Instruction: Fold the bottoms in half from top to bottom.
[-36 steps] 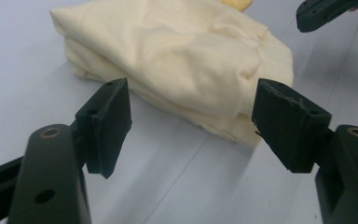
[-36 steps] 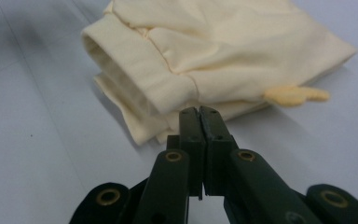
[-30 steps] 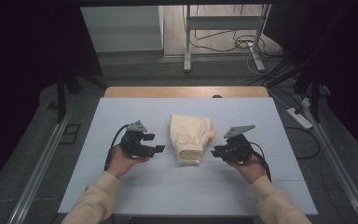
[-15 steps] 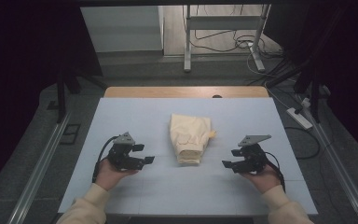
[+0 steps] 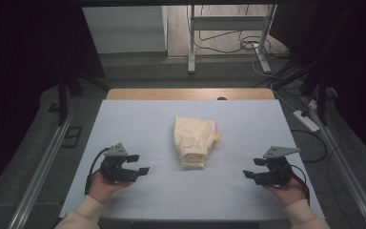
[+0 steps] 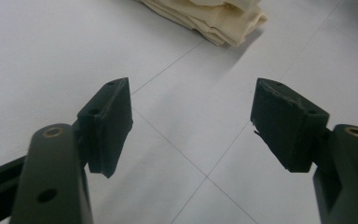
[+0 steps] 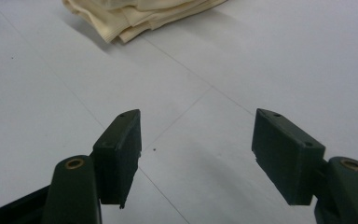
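A: The pale blue table (image 5: 138, 119) is bearing one folded cream garment (image 5: 193, 140), lying mid-table with its stacked folded edge facing the person. The left gripper (image 5: 140, 164) and the right gripper (image 5: 250, 174) are hovering near the front edge, one on each side, both well apart from the cloth.

B: Jaws?

A: Both pairs are standing wide with nothing between them. The right gripper's jaws have just been opening, and only bare table is showing in the gap.

B: Risks from here?

A: My judgement: the fold is looking loose at its near end, so a one-sided pinch or an uneven lift would be letting the layers slide apart. Jaws coming in low could also be pushing the bundle along the smooth top instead of catching it.

B: Garment relative to the jaws?

A: In the left gripper view the garment (image 6: 214, 18) is sitting ahead and to the right; in the right gripper view the garment (image 7: 135, 16) is ahead and to the left.
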Tool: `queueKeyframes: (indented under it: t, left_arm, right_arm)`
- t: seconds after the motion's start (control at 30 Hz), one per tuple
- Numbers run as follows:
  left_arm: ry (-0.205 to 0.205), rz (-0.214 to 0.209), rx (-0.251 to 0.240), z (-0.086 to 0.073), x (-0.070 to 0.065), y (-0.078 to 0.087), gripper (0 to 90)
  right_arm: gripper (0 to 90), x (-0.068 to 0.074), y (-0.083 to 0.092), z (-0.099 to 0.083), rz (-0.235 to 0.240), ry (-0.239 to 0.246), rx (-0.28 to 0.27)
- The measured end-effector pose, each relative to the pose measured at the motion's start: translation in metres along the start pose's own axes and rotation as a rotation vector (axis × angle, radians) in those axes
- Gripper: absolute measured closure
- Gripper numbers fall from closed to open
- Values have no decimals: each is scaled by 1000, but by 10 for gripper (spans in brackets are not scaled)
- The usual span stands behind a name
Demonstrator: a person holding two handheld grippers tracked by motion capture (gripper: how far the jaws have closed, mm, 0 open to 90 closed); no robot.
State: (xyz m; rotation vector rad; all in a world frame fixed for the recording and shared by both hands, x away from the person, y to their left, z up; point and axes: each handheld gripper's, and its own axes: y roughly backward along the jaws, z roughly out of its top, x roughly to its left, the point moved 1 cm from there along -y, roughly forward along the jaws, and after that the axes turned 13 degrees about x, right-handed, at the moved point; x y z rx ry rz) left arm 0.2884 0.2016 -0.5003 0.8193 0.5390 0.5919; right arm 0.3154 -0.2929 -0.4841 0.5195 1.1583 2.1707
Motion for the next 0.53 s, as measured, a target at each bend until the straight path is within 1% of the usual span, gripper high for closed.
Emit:
queueKeyframes:
  t: [0.17,0.33,0.53]
  left_arm:
    - [-5,0,-1,1,-1,0,291]
    - [-5,-1,-1,1,-1,0,290]
    - [2,-3,-3,0,-1,-1,288]
  right_arm:
    - [333,-1,2,-1,2,0,-18]
    - [327,0,0,-1,4,11,-8]
    - [323,1,0,0,8,13,-13]
